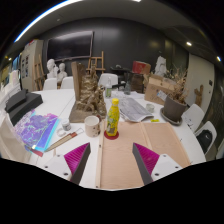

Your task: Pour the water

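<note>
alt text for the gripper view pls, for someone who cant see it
The gripper is open above a white table, its fingers empty, with a yellow bottle and a white cup standing side by side beyond them. A cluttered workshop lies behind.

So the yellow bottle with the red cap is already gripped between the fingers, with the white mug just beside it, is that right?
Not quite. The gripper view shows the yellow bottle standing on the table beyond the fingers, not gripped; the gripper is open with nothing between its fingers. The rest holds: its cap is red and the white mug stands just beside it.
</note>
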`<action>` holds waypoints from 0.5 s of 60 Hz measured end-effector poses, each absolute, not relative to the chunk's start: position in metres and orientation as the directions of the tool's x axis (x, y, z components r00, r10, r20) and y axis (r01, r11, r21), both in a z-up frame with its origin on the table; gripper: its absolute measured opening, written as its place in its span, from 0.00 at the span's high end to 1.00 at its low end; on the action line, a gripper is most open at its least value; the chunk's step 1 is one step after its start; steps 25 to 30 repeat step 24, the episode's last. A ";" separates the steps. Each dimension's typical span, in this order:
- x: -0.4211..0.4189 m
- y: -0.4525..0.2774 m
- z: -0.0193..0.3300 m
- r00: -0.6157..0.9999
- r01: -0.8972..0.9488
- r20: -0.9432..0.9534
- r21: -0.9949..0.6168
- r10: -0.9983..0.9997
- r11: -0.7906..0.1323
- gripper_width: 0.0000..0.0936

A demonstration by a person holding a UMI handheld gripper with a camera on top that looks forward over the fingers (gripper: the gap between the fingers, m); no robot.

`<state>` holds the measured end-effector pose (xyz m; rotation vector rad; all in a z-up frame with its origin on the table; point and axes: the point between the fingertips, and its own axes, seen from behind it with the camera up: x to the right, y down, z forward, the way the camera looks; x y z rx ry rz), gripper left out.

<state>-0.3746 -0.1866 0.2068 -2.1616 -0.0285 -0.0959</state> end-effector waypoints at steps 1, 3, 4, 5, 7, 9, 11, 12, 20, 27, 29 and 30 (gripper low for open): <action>-0.377 -0.191 0.209 0.996 0.064 0.087 -0.830 -0.014 -0.554 0.07; -0.380 -0.197 0.212 0.995 0.075 0.097 -0.832 -0.011 -0.550 0.08; -0.381 -0.201 0.214 0.995 0.078 0.102 -0.829 -0.011 -0.553 0.08; -0.382 -0.204 0.214 0.994 0.081 0.106 -0.827 -0.013 -0.556 0.08; -0.385 -0.209 0.215 0.994 0.080 0.110 -0.823 -0.019 -0.562 0.08; -0.387 -0.213 0.217 0.993 0.075 0.110 -0.824 -0.028 -0.562 0.08; -0.389 -0.216 0.219 0.994 0.067 0.104 -0.823 -0.034 -0.564 0.08; -0.391 -0.217 0.219 0.995 0.060 0.098 -0.822 -0.036 -0.567 0.08; -0.396 -0.228 0.218 0.994 0.054 0.099 -0.810 -0.045 -0.583 0.08; -0.399 -0.230 0.218 0.995 0.041 0.087 -0.807 -0.049 -0.590 0.08; -0.399 -0.230 0.218 0.995 0.041 0.087 -0.807 -0.049 -0.590 0.08; -0.399 -0.230 0.218 0.995 0.041 0.087 -0.807 -0.049 -0.590 0.08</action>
